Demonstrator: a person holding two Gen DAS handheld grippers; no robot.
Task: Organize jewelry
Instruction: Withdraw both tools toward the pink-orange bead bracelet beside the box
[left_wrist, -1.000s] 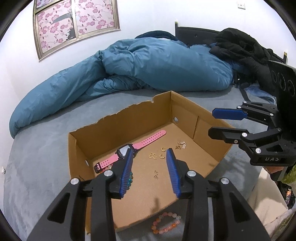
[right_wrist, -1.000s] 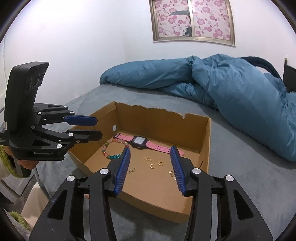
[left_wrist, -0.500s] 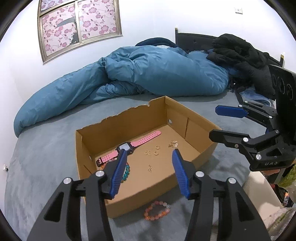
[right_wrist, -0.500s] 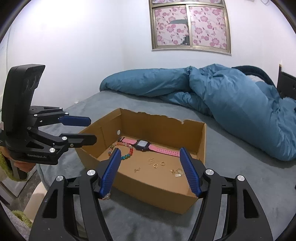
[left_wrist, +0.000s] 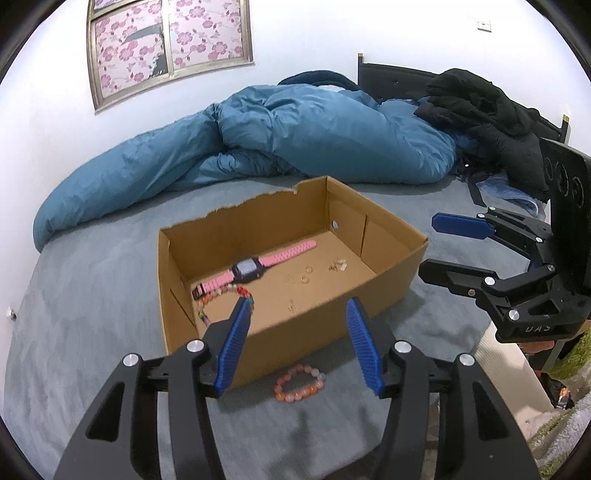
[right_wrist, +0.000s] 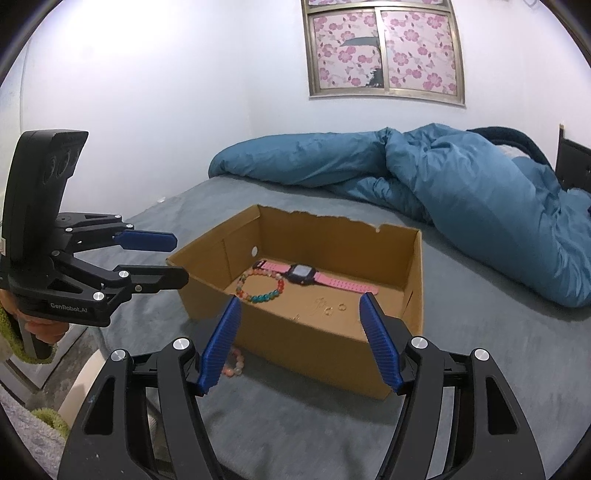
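Orange bead bracelet is the one piece not yet put away: it lies on the grey bedspread just outside the cardboard box, against the near wall, at 6 o'clock from the box centre in left wrist view. In right wrist view only part of it shows, half hidden behind my left-hand pad.

Handling, my guess: light, floppy loop on elastic, beads smooth & round so they'll roll or squirt out of a pinch. Best to take it across 1 side of the loop, pads over 2-3 beads, not across the whole ring. Soft cover will give under the tips, so go shallow.

Inside box: pink watch at 10 o'clock, multicolour bead bracelet beside it, tiny gold earrings/rings near centre; too small to sort by type.

Left gripper approx half open, nothing btwn pads, hovering above the bracelet. Right gripper wider, also empty; its jaws have just been opening. Blue duvet at 12, well apart.
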